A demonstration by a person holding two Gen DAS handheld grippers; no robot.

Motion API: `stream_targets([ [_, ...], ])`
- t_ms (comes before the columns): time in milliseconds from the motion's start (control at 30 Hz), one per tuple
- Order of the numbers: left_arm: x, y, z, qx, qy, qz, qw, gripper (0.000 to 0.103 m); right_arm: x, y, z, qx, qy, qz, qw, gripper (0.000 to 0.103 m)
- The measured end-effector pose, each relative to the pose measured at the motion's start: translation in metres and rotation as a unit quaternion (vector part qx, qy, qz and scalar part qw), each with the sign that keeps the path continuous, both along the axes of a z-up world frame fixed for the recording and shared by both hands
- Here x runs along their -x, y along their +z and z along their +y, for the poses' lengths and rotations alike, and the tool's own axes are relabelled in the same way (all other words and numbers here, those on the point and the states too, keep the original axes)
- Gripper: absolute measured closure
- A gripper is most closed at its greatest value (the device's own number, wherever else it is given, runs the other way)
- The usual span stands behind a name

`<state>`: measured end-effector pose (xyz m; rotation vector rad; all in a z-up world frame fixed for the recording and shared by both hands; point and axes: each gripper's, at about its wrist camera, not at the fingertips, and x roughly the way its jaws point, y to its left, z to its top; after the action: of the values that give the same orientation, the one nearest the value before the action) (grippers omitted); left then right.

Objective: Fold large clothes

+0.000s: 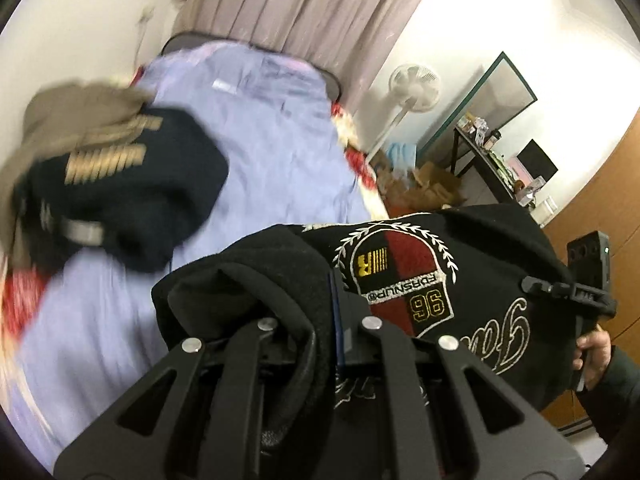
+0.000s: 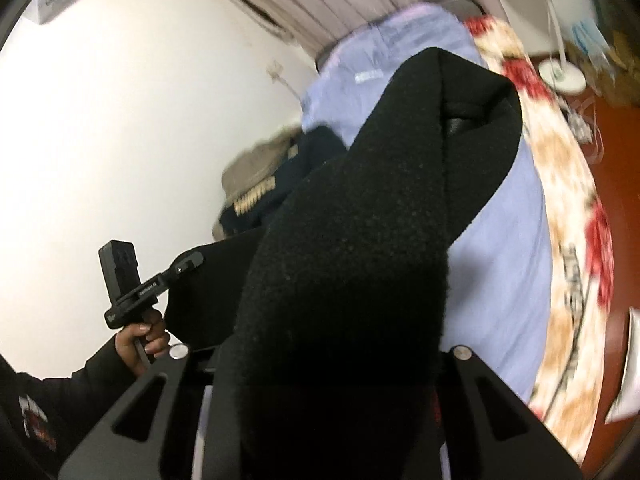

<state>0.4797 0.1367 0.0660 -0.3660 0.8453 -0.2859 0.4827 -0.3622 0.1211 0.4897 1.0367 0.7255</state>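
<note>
1. Black linkage arms of the left gripper (image 1: 320,320) fill the bottom of the left wrist view, and thick black fleece bunches straight over them. Its jaws are narrow and clamped on a fold of the black fleece sweatshirt with an embroidered red-and-black crest (image 1: 404,276).
2. That sweatshirt is the largest thing in play. It hangs in the air between both grippers, above the near end of the bed covered in a lilac sheet (image 1: 280,152), not lying on it. The crest and cream script face the left camera upside down; the pile is dense and matte, with a thick rolled edge.
3. In the right wrist view a broad band of the same fleece drapes over the right gripper (image 2: 460,120) and hides its tips. The jaws look narrow and pinched on the cloth, though the contact itself is covered.
4. Main risk, as I judge it: the grips sit on bunched layers, so an inner layer could slip out and the garment would sag unevenly, spoiling a straight fold.
5. Second risk: the hanging hem could drag across the dark navy garment with tan lettering (image 1: 120,184) piled near the bed's left edge, with a tan garment (image 1: 80,100) behind it, and tangle them.
6. Smaller risk: the floral red-and-cream blanket (image 2: 560,200) along the bed's right edge could catch a trailing sleeve.
</note>
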Motion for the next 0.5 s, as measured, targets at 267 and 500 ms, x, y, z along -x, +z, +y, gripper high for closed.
stream_targets([
  [267, -0.186, 0.044, -0.036, -0.077, -0.071, -0.037, 0.9939, 0.093, -0.096, -0.049, -0.085, -0.087, -0.113, -0.027, 0.989, 0.081],
  [500, -0.310, -0.093, -0.099, -0.113, -0.096, 0.039, 0.9882, 0.092, -0.127, -0.239, -0.163, -0.078, -0.201, 0.071, 0.974, 0.080],
])
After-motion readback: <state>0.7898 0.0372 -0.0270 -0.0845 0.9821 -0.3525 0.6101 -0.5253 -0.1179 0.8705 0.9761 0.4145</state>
